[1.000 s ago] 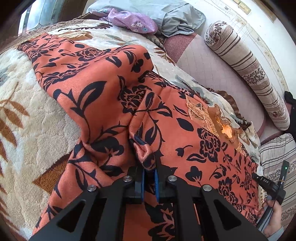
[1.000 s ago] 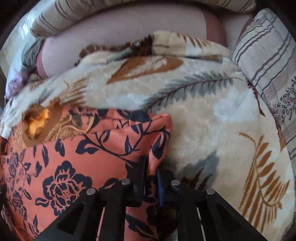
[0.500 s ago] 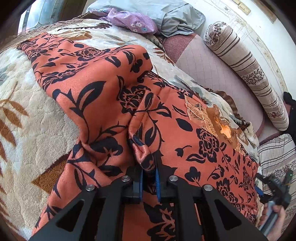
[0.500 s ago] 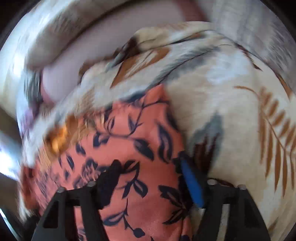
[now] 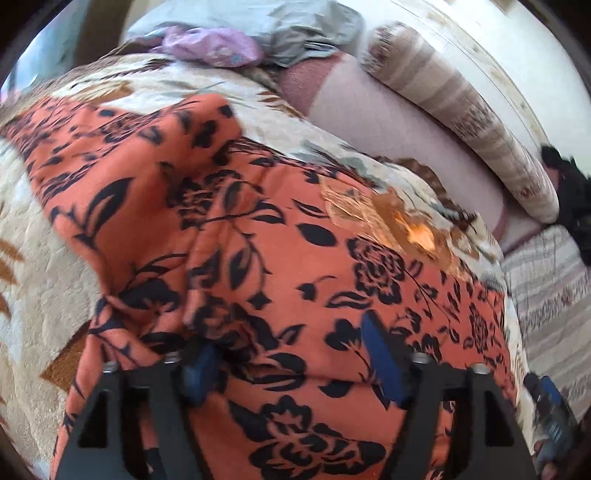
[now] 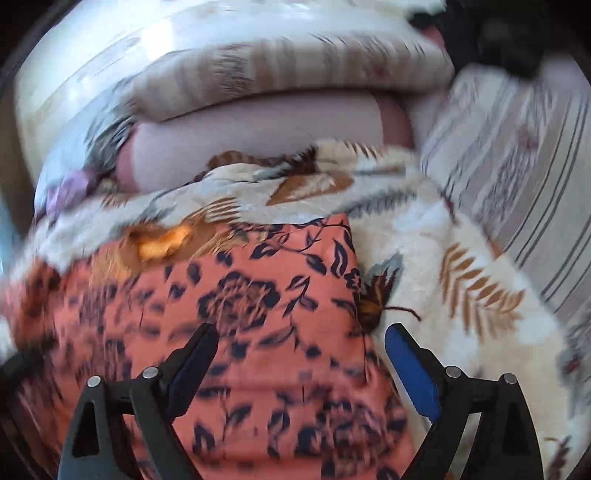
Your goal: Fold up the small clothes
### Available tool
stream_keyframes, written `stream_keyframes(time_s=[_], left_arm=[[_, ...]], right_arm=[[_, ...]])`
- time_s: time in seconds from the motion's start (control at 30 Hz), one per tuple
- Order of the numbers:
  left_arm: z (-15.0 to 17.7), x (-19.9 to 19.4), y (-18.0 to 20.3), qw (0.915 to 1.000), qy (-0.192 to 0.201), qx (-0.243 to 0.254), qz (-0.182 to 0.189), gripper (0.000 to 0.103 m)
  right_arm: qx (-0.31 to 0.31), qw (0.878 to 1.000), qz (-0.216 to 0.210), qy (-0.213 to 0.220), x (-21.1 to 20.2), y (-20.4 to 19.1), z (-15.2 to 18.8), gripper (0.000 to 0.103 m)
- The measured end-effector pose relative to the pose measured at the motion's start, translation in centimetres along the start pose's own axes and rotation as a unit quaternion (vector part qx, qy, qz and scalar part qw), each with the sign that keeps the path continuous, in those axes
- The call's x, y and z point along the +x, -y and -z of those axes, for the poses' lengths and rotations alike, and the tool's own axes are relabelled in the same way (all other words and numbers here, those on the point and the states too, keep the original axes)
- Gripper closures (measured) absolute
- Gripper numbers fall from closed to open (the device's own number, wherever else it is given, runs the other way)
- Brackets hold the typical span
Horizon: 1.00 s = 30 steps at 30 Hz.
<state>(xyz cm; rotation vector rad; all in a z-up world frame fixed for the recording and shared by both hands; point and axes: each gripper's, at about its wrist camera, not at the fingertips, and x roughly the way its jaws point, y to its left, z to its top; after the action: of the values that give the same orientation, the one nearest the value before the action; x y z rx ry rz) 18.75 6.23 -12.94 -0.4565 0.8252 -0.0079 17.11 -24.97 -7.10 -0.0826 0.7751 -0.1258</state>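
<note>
Lying spread across a plush cream blanket with brown and grey leaf prints [image 5: 33, 258], the orange garment of soft fabric with black flower and leaf patterns [image 5: 295, 258] fills most of both views. Its surface is matte and slightly fuzzy, with a raised crease running down toward the left gripper [image 5: 291, 354] and a gold-embroidered patch [image 5: 388, 218] near its far edge. The left gripper is spread wide, its blue-padded fingers [image 5: 380, 362] apart over the cloth and pinching nothing.

From the right wrist view, the same garment [image 6: 240, 314] ends in a straight edge beside the blanket [image 6: 461, 295], and the right gripper [image 6: 299, 354] is also spread, one finger above the cloth and the other close to that edge, gripping nothing. Motion blur softens much of this view.

Beyond the blanket lies a smooth pinkish-mauve quilted mattress cover [image 5: 399, 118]. A long cylindrical bolster with beige and brown stripes [image 5: 461, 114] rests along the white wall. A striped cream and grey cushion [image 6: 517, 166] sits to the right. At the far end a crumpled grey cloth [image 5: 280, 26] and a small lilac flowered garment [image 5: 210, 48] are heaped together.
</note>
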Motion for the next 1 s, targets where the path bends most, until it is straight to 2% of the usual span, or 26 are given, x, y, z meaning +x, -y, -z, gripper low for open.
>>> stream_keyframes(time_s=[0.07,0.13,0.17,0.23,0.33,0.43,0.5,0.57,0.63,0.7,0.77,0.8,0.9,1.0], left_arm=[[0.3,-0.6,0.6,0.9997,-0.002,0.018,-0.018,0.024],[0.7,-2.4,0.5,0.9996,0.009,0.018,-0.02,0.024],[0.9,-3.9,0.0,0.9995,0.026,0.014,-0.013,0.024],[1.0,-7.4,-1.0,0.9974,0.072,0.011,-0.004,0.024],[-0.2,-12.6,-3.5,0.9931,0.115,-0.024,0.001,0.023],[-1.8,-16.2,-8.6,0.9852,0.142,-0.095,0.001,0.007],[-3.0,-16.8,-13.3,0.9769,0.143,-0.158,-0.02,0.007],[-4.1,-16.1,-18.4,0.9646,0.127,-0.23,-0.024,0.008],[-5.0,-15.0,-23.5,0.9472,0.103,-0.304,0.001,0.008],[-6.1,-13.7,-27.4,0.9248,0.088,-0.369,0.03,0.008],[-7.2,-12.5,-29.7,0.9078,0.087,-0.407,0.049,0.009],[-7.9,-12.0,-30.6,0.9028,0.089,-0.417,0.058,0.009],[-10.0,-9.7,-32.3,0.8948,0.075,-0.433,0.08,0.009],[-11.8,-7.8,-33.7,0.8945,0.073,-0.435,0.073,0.009]], right_arm=[[-0.051,0.998,0.036,0.008,-1.3,-2.7,2.3,0.004],[-0.088,0.994,0.055,-0.017,-0.6,-4.1,4.9,0.003],[-0.102,0.992,0.074,-0.028,-0.3,-4.4,5.2,0.004],[-0.096,0.992,0.078,-0.028,-0.7,-4.2,5.2,0.001],[-0.04,0.998,0.019,-0.054,0.1,-1.9,5.3,0.0],[0.023,0.996,-0.036,-0.074,0.5,0.3,5.6,0.0],[0.031,0.996,-0.041,-0.073,0.5,0.5,5.8,0.001],[0.025,0.997,-0.035,-0.072,0.5,0.3,5.9,0.001],[0.026,0.996,-0.037,-0.071,0.5,0.5,5.8,0.001],[0.028,0.996,-0.039,-0.071,0.5,0.5,5.7,0.001],[0.03,0.996,-0.041,-0.07,0.7,0.6,5.6,0.001],[0.031,0.996,-0.042,-0.07,0.7,0.5,5.7,0.001],[0.031,0.996,-0.042,-0.069,0.8,0.6,5.7,0.0],[0.032,0.996,-0.042,-0.068,0.9,0.6,5.7,0.0]])
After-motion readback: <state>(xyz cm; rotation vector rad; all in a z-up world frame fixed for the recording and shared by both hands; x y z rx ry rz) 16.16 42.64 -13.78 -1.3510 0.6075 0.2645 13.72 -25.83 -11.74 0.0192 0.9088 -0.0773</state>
